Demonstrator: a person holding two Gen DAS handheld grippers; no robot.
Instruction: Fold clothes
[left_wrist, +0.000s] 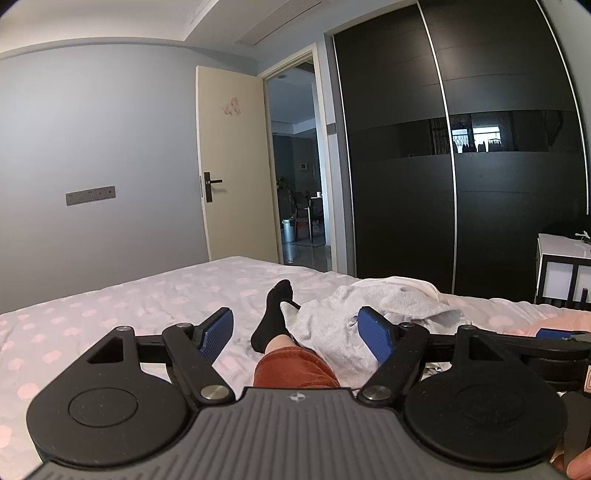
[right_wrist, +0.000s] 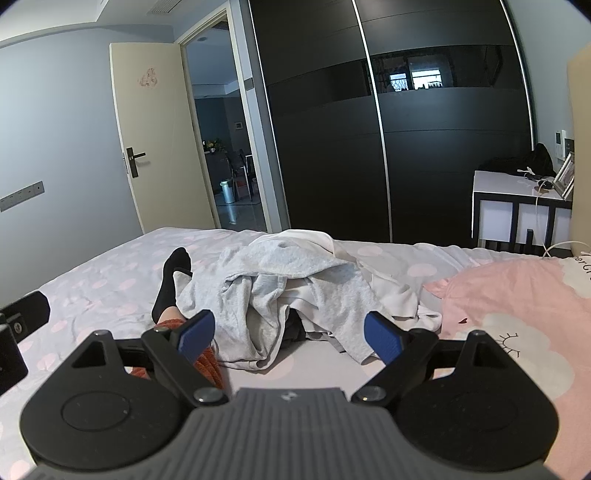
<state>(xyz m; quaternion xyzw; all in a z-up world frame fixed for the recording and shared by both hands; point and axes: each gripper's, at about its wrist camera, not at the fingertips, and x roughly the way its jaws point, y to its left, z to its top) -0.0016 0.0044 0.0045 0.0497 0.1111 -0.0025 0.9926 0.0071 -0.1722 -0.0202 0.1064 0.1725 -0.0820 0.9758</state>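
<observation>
A crumpled heap of light grey and white clothes lies on the bed, with something dark showing under its near edge. In the left wrist view the same heap sits right of centre. My left gripper is open, held above the bed, with the person's leg between its blue pads and its right pad in front of the heap's edge. My right gripper is open too, hovering just short of the heap's near edge. Neither holds anything.
The person's leg in a black sock and rust-red trouser cuff stretches across the bed, left of the heap. A pink pillow lies on the right. A dark sliding wardrobe, an open door and a white bedside table stand behind.
</observation>
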